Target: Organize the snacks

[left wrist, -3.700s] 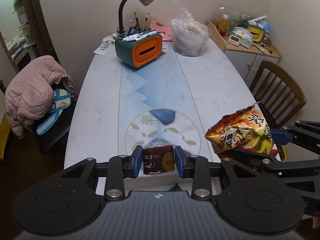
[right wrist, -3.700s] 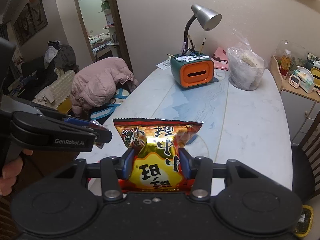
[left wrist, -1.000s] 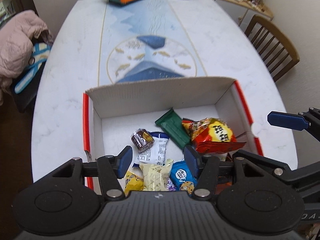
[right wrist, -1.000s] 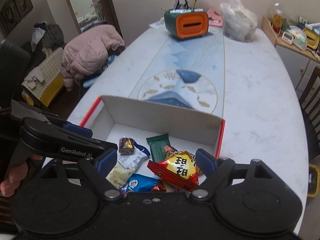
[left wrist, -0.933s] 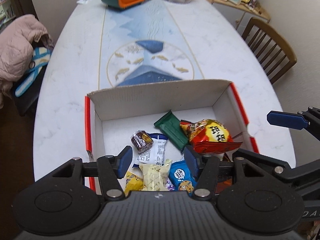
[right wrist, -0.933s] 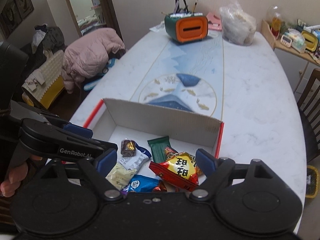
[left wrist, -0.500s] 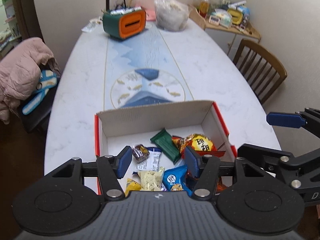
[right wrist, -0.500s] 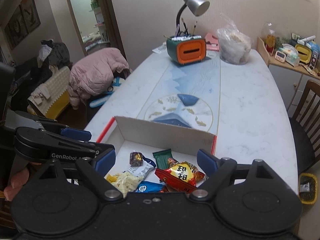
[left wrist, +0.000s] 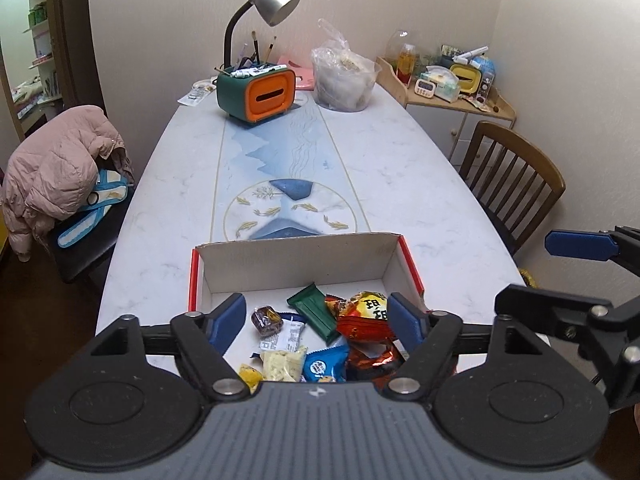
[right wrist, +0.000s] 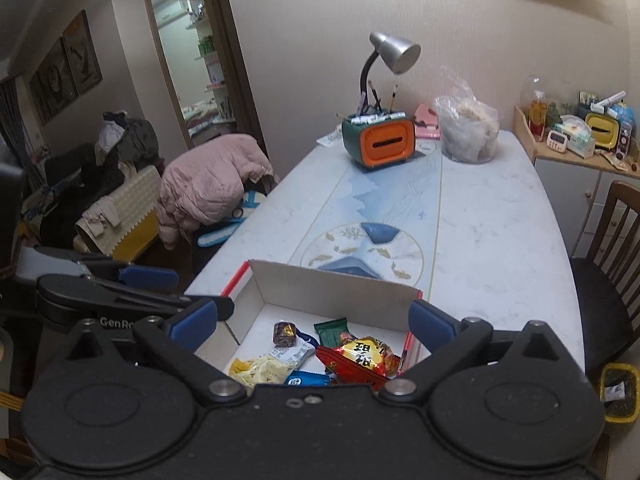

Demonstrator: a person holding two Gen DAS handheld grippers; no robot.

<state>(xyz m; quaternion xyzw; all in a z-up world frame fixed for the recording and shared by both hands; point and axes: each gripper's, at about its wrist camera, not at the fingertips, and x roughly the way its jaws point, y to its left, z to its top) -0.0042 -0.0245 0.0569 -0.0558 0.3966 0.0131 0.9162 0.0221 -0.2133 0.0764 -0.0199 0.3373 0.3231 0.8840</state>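
Both snacks, carried earlier, now lie released in the cardboard box: chocolate and red-yellow bag. Left gripper and right gripper, jaws just widened, empty, withdraw upward. Drop-off complete; table shows no loose snack to fetch.

The left gripper is tilted downward, its blue-padded jaws spread wide; they have just been opening, and nothing is pressed between them. The right gripper is angled down beside it, jaws at their widest, also just opened further, gripping nothing. Each gripper shows at the edge of the other's view, close alongside but apart.
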